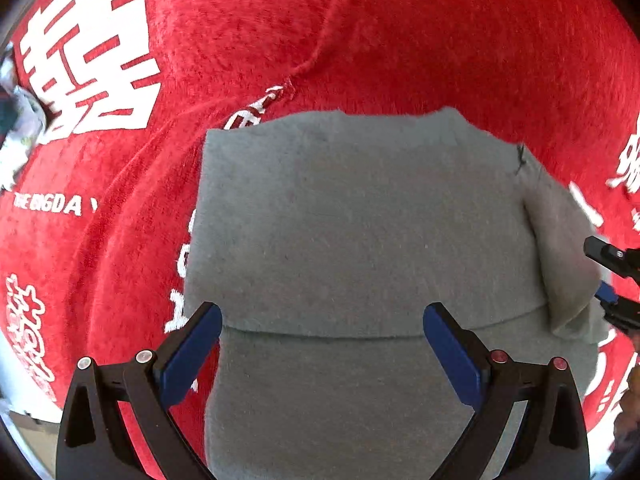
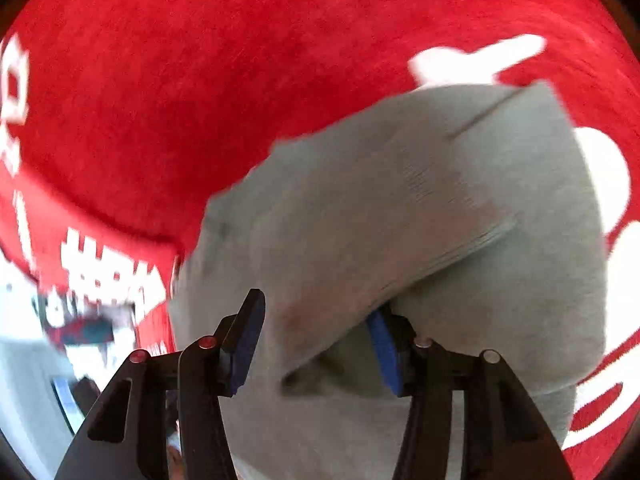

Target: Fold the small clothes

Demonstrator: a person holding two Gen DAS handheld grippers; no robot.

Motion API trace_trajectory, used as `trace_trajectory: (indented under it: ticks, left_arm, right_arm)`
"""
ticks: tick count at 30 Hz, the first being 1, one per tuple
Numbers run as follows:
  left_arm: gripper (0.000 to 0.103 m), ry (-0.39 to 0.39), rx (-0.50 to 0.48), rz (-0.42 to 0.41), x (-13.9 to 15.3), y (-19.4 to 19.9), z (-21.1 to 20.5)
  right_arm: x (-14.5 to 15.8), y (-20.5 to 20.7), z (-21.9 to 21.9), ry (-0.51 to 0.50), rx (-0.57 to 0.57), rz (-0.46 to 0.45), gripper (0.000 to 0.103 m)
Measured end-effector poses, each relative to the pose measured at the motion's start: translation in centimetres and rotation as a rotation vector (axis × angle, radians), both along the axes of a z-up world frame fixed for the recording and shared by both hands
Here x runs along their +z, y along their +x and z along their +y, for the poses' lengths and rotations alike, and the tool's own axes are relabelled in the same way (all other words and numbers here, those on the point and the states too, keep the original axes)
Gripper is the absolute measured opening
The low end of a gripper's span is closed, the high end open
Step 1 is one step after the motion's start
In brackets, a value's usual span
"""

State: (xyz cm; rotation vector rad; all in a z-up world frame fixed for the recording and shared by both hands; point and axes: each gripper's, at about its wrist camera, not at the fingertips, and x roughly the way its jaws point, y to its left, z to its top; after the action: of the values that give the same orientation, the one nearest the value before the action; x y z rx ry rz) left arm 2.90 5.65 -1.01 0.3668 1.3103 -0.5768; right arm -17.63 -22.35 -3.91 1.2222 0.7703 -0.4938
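A small grey garment point(image 1: 360, 232) lies partly folded on a red blanket point(image 1: 400, 40); a folded edge runs across it near my left fingertips. My left gripper point(image 1: 322, 344) is open and empty just above the garment's near part. The right gripper shows at the right edge of the left wrist view point(image 1: 612, 280), at a raised grey flap point(image 1: 568, 264). In the right wrist view the garment point(image 2: 440, 200) fills the middle, blurred. My right gripper point(image 2: 316, 336) is open with a lifted fold of the grey cloth between its jaws, the right pad tucked under it.
The red blanket point(image 2: 200, 80) has white printed characters and letters point(image 1: 88, 52) and covers the whole surface. Its edge falls off at the left in the right wrist view, with blurred floor and objects point(image 2: 80, 328) beyond.
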Motion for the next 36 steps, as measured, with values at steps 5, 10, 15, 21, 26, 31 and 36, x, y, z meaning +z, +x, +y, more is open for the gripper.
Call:
trace_trajectory:
  ticks: [5, 10, 15, 21, 26, 31, 36]
  left_arm:
    - [0.101, -0.107, 0.046, 0.053, 0.7, 1.2, 1.5]
    - [0.101, -0.134, 0.080, 0.057, 1.0, 2.3, 3.1]
    - [0.101, -0.145, 0.114, 0.086, 0.4, 3.3, 4.5]
    - [0.101, -0.168, 0.060, 0.149, -0.4, 2.6, 3.1]
    - [0.100, -0.175, 0.004, 0.219, -1.7, 1.7, 0.0]
    - [0.060, -0.179, -0.040, 0.263, -2.2, 1.0, -2.6]
    - [0.010, -0.233, -0.056, 0.283, -1.4, 1.2, -3.5]
  right_arm:
    - [3.9, 6.5, 3.7, -0.226, 0.254, -0.018, 0.007]
    - [3.6, 13.5, 11.0, -0.342, 0.571, 0.031, 0.008]
    - [0.0, 15.9, 15.3, -0.299, 0.704, 0.152, 0.030]
    - [1.2, 9.8, 14.0, -0.227, 0.623, 0.112, 0.058]
    - [0.2, 1.2, 8.4, -0.049, 0.399, 0.118, 0.058]
    - [-2.1, -6.1, 4.5, 0.102, 0.084, 0.075, 0.058]
    - [-3.2, -8.7, 2.5, 0.188, -0.121, -0.011, 0.046]
